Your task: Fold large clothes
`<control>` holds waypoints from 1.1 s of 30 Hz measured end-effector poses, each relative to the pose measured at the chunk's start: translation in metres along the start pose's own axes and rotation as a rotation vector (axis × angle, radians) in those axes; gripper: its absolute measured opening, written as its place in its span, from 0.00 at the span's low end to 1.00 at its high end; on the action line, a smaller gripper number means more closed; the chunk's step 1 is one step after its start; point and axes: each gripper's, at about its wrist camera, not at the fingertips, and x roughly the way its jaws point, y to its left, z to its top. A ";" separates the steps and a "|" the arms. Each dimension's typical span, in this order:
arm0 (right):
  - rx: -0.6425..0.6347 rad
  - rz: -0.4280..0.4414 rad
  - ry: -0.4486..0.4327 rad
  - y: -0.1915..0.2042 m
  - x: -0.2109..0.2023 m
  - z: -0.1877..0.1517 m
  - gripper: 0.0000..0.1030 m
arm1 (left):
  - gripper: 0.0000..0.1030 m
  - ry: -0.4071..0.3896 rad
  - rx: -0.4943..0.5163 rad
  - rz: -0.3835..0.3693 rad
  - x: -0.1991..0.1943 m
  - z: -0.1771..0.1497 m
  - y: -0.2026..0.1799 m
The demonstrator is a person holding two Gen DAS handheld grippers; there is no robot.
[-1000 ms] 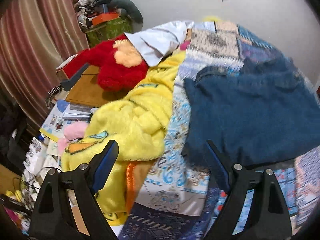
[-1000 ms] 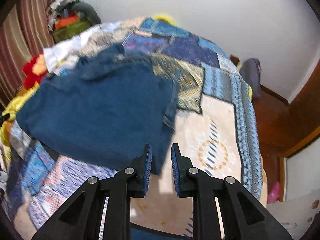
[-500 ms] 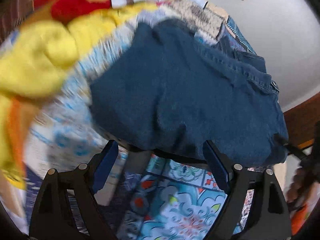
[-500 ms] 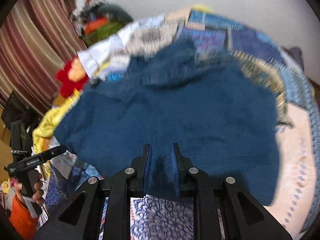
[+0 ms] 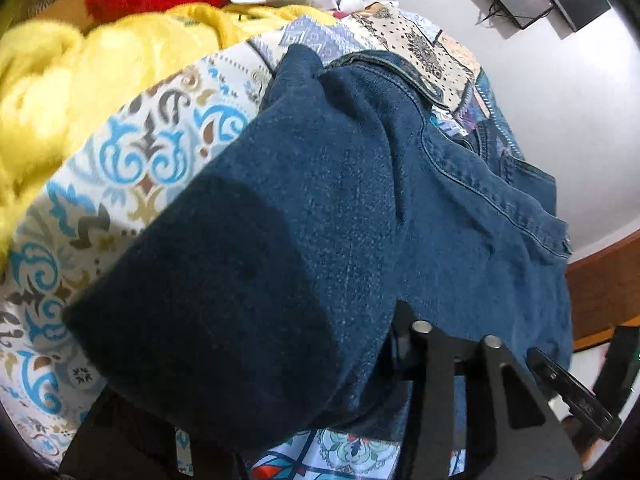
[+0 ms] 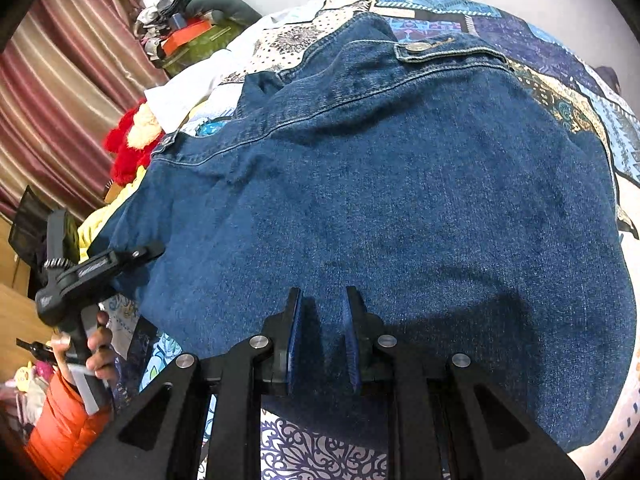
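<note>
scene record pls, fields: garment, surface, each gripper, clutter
garment: denim jacket, spread on the bed
surface: patterned bedspread
right gripper: shut on the jacket's near hem
left gripper: jaws closing, denim between them; pads hidden by the cloth
clutter: yellow fleece and red plush toy beside the jacket
other: striped curtain at the far side

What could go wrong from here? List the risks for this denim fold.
The left gripper is closing at the denim jacket's side edge; its pads are hidden, so it may catch too little. The right gripper pinches only a small tuck of hem, which could slip. Lifting could also drag the patterned bedspread.
</note>
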 end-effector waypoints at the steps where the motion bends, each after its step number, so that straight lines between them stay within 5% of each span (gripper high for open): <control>1: -0.002 -0.004 0.002 0.002 0.000 0.000 0.15 | 0.37 -0.008 0.021 0.014 -0.004 0.000 -0.004; 5: 0.026 0.001 0.034 0.006 -0.005 0.003 0.15 | 0.28 -0.090 0.163 0.055 -0.037 -0.003 -0.026; 16: 0.007 0.248 0.114 0.084 0.020 0.025 0.15 | 0.27 -0.305 0.363 0.079 -0.128 -0.002 -0.061; 24: -0.028 0.251 0.256 0.117 0.099 0.011 0.14 | 0.26 -0.287 0.388 0.176 -0.112 -0.008 -0.052; 29: -0.103 0.217 0.264 0.127 0.083 0.017 0.14 | 0.26 -0.308 0.399 0.174 -0.116 -0.002 -0.062; 33: -0.082 0.188 0.153 0.099 0.038 0.023 0.14 | 0.26 -0.350 0.465 0.150 -0.129 -0.001 -0.095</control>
